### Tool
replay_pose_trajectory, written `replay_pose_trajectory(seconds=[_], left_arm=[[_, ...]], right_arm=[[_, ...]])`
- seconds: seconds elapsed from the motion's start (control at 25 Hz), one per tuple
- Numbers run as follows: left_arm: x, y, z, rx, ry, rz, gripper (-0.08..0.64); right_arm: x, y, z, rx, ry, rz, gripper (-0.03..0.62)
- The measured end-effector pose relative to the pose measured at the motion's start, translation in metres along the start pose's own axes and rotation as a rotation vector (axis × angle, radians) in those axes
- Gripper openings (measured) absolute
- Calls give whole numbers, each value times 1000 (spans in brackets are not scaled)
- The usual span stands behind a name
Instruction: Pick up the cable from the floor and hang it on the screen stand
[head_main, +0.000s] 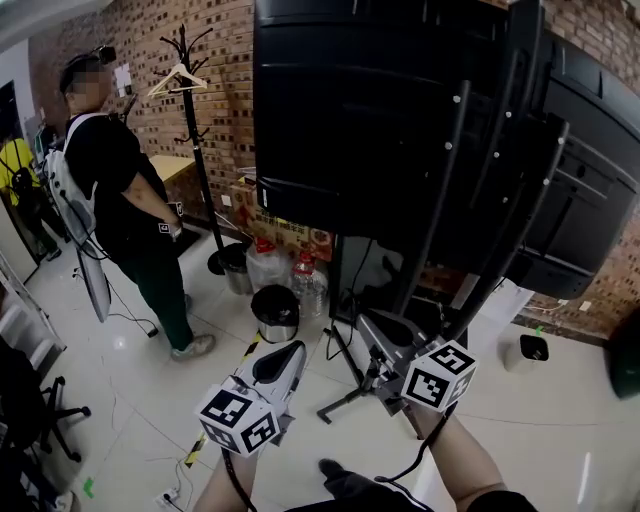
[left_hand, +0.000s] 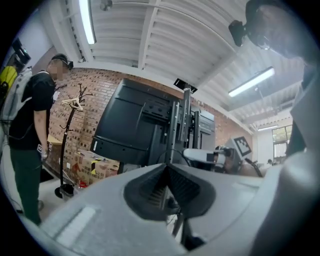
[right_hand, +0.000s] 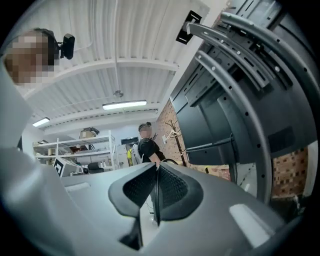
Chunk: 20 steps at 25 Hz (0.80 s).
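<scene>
Screen stand (head_main: 437, 200) dead ahead, bin (head_main: 274, 312) fwd-L.

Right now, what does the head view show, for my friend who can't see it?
The left gripper and right gripper point at a big black screen on its stand, a black cable dangling under the right one. A person in black stands beside a coat rack by a brick wall.

This looks like a lab or workshop: a brick wall (head_main: 215, 60), a pale tiled floor (head_main: 560, 420), strip lights (left_hand: 87, 22) under a ribbed ceiling (left_hand: 165, 30), metal shelves (right_hand: 75, 145) stacked with gear, a big screen (head_main: 350, 120) on a stand (head_main: 437, 200), cardboard boxes (head_main: 285, 232), a bin (head_main: 275, 312) and a coat rack (head_main: 190, 110).
</scene>
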<state>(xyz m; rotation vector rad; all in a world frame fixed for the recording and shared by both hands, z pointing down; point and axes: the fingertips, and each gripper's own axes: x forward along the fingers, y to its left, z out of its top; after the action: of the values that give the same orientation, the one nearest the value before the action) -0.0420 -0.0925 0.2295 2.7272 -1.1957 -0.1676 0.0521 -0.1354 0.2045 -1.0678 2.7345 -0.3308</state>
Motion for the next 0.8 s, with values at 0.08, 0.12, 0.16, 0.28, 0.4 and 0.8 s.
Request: replay_pose_trajectory(seconds=[0.08,0.12,0.16,0.28,0.4,0.8], left_arm=[[7,-1,2,-10,-13,-16,5],[12,0,2,-14,-16,-21,5],[17,1,3,-17,-19,-24,5],[32,0,12,-5,-29,-25,5],[55,2,31,29,-38,-28,5],[174,5,92,30,6,-57,5]], right_arm=[[-2,-7,14,-16,-16,-18,25],[-1,-10,20,-18,-23,-23,25],[-1,-14,27,-20,-29,-24,25],[-3,-20,49,-22,-50,-9,25],[-2,-34,81,-25,-79,5,25],[17,-88,209,-201,-142,9,25]])
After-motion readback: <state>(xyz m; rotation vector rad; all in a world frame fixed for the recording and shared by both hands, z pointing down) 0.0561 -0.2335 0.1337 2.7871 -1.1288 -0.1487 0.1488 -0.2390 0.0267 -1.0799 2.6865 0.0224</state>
